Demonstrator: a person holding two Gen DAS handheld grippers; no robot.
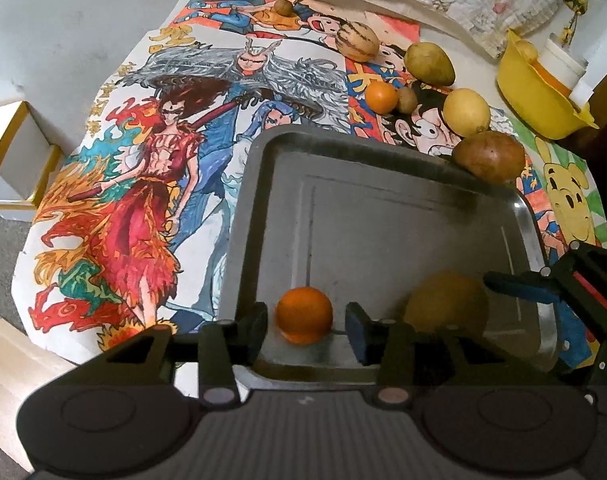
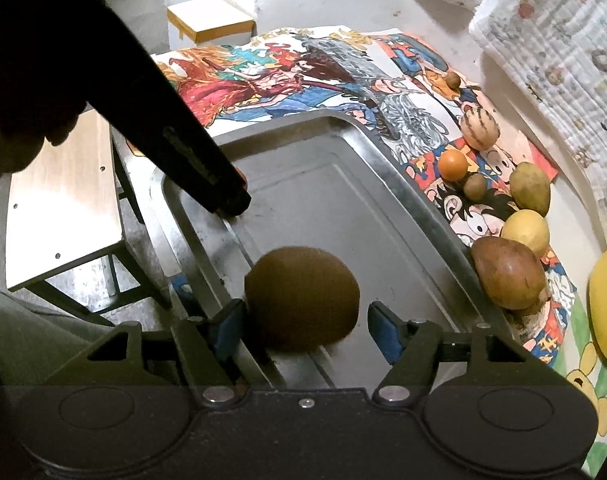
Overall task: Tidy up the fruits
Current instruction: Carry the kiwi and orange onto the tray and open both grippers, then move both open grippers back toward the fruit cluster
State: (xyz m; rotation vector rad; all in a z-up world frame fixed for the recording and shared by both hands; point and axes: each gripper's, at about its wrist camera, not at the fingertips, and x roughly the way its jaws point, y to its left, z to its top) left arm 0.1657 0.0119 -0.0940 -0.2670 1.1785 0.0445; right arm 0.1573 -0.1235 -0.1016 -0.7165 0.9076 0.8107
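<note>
Release step in hand: left gripper [image 1: 306, 330] parted around small round orange [image 1: 303, 315], right gripper [image 2: 306, 330] parted around brown oval fruit [image 2: 302, 298], both on grey metal tray [image 1: 343, 152]; next, withdrawing toward far loose fruits.

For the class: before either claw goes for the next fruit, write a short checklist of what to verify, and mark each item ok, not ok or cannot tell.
1. Left claw free of the orange: ok, gaps on both sides.
2. Right claw free of the brown fruit: cannot tell; the left pad looks close or touching.
3. Both fruits inside the metal tray: ok.
4. Both fruits at rest: cannot tell.
5. Tray has bare room: ok.
6. Fruits left on the drawings, such as the second orange: ok, several unobstructed.
</note>
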